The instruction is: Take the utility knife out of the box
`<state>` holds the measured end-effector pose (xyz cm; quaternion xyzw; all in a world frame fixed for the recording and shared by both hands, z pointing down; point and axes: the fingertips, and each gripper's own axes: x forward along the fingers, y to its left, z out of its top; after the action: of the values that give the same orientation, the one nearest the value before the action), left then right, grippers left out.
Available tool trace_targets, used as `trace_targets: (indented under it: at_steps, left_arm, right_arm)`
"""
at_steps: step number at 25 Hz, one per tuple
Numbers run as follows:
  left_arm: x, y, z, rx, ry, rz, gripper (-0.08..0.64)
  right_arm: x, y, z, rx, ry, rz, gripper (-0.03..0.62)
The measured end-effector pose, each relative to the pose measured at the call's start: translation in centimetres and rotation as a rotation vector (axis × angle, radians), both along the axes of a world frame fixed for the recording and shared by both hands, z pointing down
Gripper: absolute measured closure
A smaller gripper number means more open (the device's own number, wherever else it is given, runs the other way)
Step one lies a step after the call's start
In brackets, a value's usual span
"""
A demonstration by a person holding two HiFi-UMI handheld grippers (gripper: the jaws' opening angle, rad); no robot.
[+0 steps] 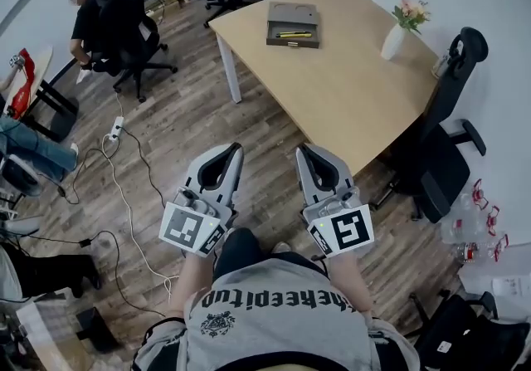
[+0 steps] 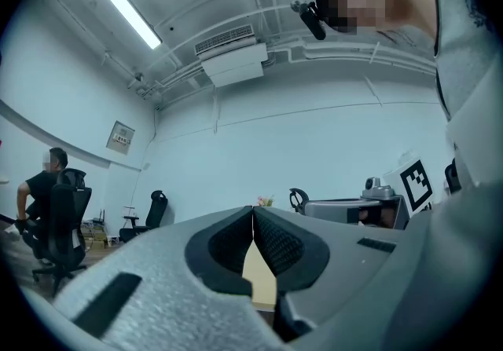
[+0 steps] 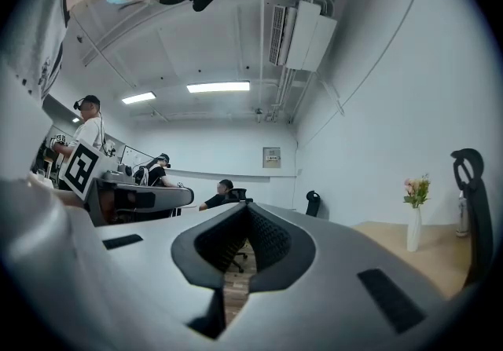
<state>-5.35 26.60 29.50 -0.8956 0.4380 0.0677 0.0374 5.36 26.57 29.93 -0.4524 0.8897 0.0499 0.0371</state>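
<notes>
- Head view: left tongs (image 1: 235,148) and right tongs (image 1: 304,148) both clenched and empty, held over the wood-plank floor (image 1: 182,112), well short of the pale wooden tabletop (image 1: 348,87).
- Far off on it, a shallow grey box (image 1: 293,25), lid open, with the slim yellow utility knife (image 1: 294,34) lying inside.
- By the look of it, nothing done yet: approach, grasp and lift-out all left.
- Left gripper view: ribbed black pads (image 2: 275,243) pressed tip to tip in matte grey shells, nothing between.
- Right gripper view: likewise closed and bare; a slender white vase (image 3: 413,229) of flowers at the right.
</notes>
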Motion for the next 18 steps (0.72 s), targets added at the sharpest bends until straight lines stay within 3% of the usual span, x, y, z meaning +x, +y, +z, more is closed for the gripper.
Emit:
trace_targets:
  at_steps: [9, 18]
  left_arm:
    - [-1.9, -6.0, -0.3, 0.005, 0.016, 0.081, 0.543]
    - [-6.2, -12.9, -0.4, 0.008, 0.017, 0.167, 0.541]
  right_arm:
    - [-1.6, -5.1, -0.7, 0.013, 0.000, 0.088, 0.586]
    - [-5.9, -11.2, -0.9, 0.017, -0.010, 0.174, 0.586]
